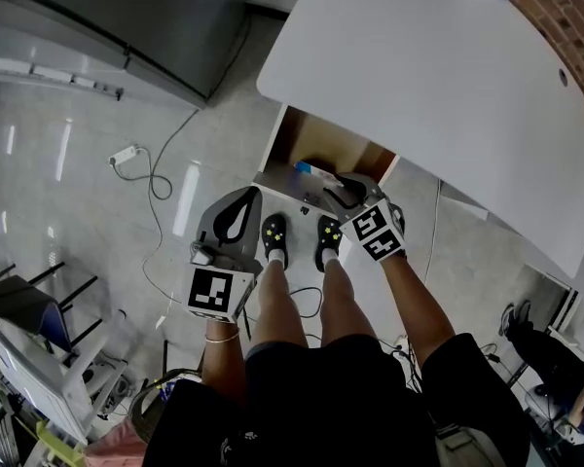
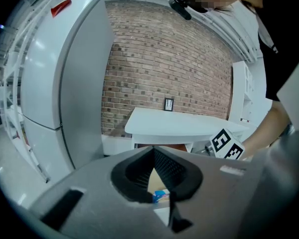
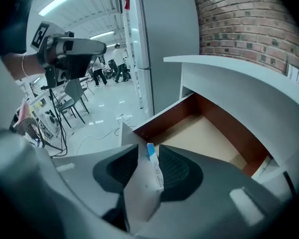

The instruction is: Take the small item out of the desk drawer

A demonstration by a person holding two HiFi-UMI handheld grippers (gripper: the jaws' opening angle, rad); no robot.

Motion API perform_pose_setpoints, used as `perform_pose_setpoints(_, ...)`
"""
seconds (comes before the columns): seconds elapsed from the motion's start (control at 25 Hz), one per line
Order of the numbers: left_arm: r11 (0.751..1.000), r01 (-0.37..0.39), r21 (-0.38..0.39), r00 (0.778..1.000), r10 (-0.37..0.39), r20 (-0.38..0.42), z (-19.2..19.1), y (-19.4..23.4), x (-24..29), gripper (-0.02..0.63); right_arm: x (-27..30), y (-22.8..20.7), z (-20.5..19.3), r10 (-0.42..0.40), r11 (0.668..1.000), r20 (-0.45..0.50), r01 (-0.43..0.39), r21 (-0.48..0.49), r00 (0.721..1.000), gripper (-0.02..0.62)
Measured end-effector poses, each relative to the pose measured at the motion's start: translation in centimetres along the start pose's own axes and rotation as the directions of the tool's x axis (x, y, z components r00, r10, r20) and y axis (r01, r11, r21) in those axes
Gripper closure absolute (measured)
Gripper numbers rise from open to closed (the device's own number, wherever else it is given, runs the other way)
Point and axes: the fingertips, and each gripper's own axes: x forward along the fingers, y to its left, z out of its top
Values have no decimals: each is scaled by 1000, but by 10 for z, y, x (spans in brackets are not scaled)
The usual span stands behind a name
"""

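The small item is a white box with a blue end (image 1: 311, 171), at the front of the open wooden drawer (image 1: 316, 139) under the white desk (image 1: 438, 86). My right gripper (image 1: 339, 185) is right at it. In the right gripper view the box (image 3: 154, 169) stands on edge between the jaws of the right gripper (image 3: 148, 151); the jaws are spread and I see no pad pressing it. My left gripper (image 1: 247, 196) hangs lower left of the drawer, tips together, holding nothing. Through the closed left gripper (image 2: 153, 152) the box (image 2: 160, 195) peeks.
A tall grey cabinet (image 1: 127, 17) stands to the left, and a cable with a power strip (image 1: 125, 154) lies on the floor. The person's two dark shoes (image 1: 274, 237) are right in front of the drawer. A brick wall (image 2: 159, 59) runs behind the desk.
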Motion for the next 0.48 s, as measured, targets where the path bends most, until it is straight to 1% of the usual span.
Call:
perform_pose_setpoints(0.08,1000,-10,-13,1000,10,-5,-7,4,4,609,9,-2,-4,-2,999,-23,1,-43,1000,451)
perform_pose_setpoints(0.16,999,-17,-29,1000,17,-9,-14,7,8,609,17,-4,-8,-1,998,-39,-2,-64,999,451)
perform_pose_setpoints(0.48,999,-29,-45,1000,29,-9,-30,13,11,609,40,-6,-27,5,997,-90,-13,-82,996,446)
